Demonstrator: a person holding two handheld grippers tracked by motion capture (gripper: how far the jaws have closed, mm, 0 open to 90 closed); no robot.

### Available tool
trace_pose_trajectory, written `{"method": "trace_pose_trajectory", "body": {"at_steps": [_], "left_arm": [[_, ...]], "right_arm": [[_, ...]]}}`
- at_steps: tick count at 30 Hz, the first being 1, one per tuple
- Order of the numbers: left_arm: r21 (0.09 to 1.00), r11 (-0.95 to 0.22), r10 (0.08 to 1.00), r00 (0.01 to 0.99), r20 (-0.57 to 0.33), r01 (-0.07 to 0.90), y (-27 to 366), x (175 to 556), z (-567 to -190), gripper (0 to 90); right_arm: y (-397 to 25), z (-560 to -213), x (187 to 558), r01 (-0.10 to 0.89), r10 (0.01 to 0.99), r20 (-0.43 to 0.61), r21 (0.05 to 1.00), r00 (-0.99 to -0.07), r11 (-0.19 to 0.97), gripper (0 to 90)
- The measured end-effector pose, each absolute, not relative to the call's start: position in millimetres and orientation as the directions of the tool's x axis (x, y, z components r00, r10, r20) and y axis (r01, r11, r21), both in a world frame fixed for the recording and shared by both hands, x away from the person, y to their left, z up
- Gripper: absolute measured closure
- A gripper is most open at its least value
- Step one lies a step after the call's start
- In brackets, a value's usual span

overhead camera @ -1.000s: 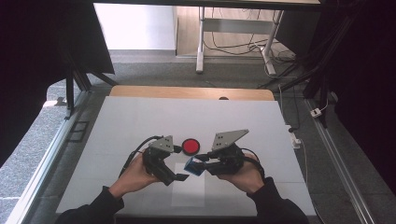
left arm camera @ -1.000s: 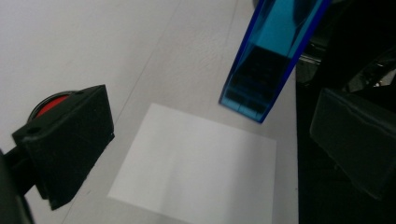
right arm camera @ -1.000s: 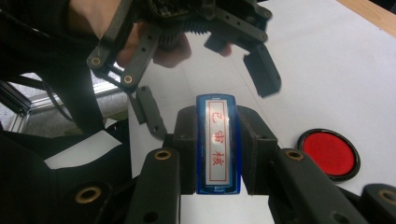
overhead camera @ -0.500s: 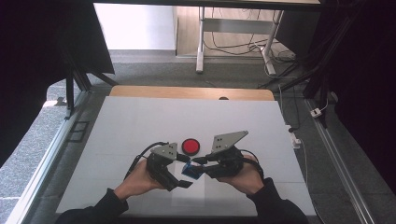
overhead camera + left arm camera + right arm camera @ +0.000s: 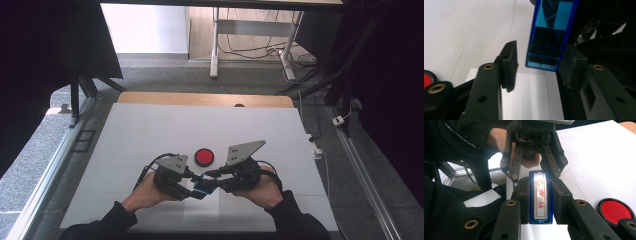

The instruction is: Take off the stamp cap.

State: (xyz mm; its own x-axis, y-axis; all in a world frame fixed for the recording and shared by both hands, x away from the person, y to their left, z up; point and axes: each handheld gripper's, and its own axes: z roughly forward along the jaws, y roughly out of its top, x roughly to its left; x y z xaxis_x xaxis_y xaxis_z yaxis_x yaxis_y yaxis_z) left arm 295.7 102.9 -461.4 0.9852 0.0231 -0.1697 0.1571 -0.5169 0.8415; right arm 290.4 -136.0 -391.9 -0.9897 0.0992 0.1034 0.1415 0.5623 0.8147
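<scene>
Red disc just beyond claws; table elsewhere open.

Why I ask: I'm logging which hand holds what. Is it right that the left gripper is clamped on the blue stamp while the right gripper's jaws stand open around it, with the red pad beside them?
Not quite: it is the other way round. The right gripper view shows the right gripper clamped on the blue stamp; the left gripper view shows the left gripper open around it. The red pad does lie beside them.
</scene>
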Motion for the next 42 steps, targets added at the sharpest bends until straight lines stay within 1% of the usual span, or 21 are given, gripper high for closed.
{"method": "trace_pose_trajectory", "body": {"at_steps": [3, 9, 13, 26, 30, 36, 38, 40, 42], "left_arm": [[0.843, -0.514, 0.015, 0.985, -0.172, 0.155, 104.1, 295.8, -461.1, 55.6], [0.853, -0.495, 0.010, 0.982, -0.186, 0.167, 105.3, 296.2, -461.2, 59.5], [0.855, -0.492, -0.003, 0.982, -0.191, 0.165, 105.3, 296.5, -461.5, 65.2], [0.869, -0.473, -0.041, 0.982, -0.183, 0.142, 107.2, 296.0, -462.0, 68.5], [0.860, -0.482, -0.028, 0.977, -0.209, 0.170, 107.3, 296.2, -463.0, 68.6], [0.845, -0.487, -0.002, 0.968, -0.253, 0.220, 107.3, 297.5, -459.9, 68.8], [0.850, -0.484, -0.005, 0.971, -0.238, 0.206, 107.3, 295.9, -458.5, 68.9], [0.858, -0.492, -0.023, 0.982, -0.185, 0.150, 108.1, 293.8, -456.2, 69.1], [0.865, -0.491, -0.037, 0.990, -0.139, 0.103, 108.4, 290.9, -454.1, 69.2]], "right_arm": [[-137.0, -391.3, 291.1, 0.143, 0.097, 0.107, 0.819, -0.990, 0.556, 71.4], [-137.8, -390.9, 291.6, 0.146, 0.095, 0.113, 0.822, -0.989, 0.550, 71.4], [-137.6, -390.9, 291.6, 0.146, 0.095, 0.113, 0.823, -0.989, 0.549, 71.4], [-139.0, -389.8, 292.2, 0.144, 0.068, 0.127, 0.828, -0.990, 0.542, 71.4], [-137.8, -390.8, 291.8, 0.140, 0.067, 0.124, 0.826, -0.990, 0.546, 71.4], [-137.4, -388.3, 288.4, 0.104, 0.078, 0.073, 0.830, -0.994, 0.548, 71.4], [-137.5, -387.1, 287.1, 0.095, 0.078, 0.063, 0.833, -0.995, 0.545, 71.5], [-138.2, -386.0, 287.2, 0.101, 0.070, 0.075, 0.834, -0.995, 0.543, 71.5], [-140.2, -386.8, 290.2, 0.137, 0.051, 0.129, 0.844, -0.990, 0.518, 71.5]]}}
